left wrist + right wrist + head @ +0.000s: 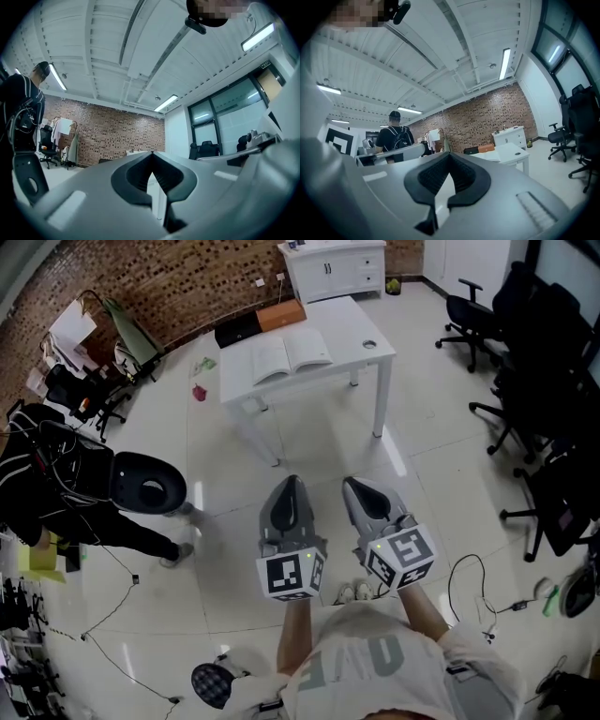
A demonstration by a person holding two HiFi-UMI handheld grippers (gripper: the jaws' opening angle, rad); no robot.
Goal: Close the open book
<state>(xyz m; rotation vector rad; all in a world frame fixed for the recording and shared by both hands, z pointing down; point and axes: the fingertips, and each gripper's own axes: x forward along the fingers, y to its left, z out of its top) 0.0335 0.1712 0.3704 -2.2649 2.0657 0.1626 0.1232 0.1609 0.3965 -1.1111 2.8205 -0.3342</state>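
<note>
Head view: book open on far table, both grippers closed, empty

White tiled floor (309, 446) fills the frame. White table (361, 329) at 12 o'clock, well apart from the person. Office chairs (525, 418) at 3, bystander in black (66, 493) at 9. Open book (292, 354) lies flat on the table, pages up. Black box (237, 330) and orange box (281, 315) sit just behind it, toward 11. Left gripper (289, 486) and right gripper (354, 488) at 6 o'clock, side by side, aimed at the table, jaws together on each, nothing between them.

Step, my read: approach; closing not begun. To do it well: get to the table's near edge first, slip one closed tip under a cover's outer edge, swing that half over the spine. Steady the other half with the second gripper so the book doesn't skid.

Hard to make out: book thickness, cover, which half is heavier, all too small. Small round thing (368, 344) on the table at 1 o'clock, can't identify. Left gripper view: own jaws block most of the table.
</note>
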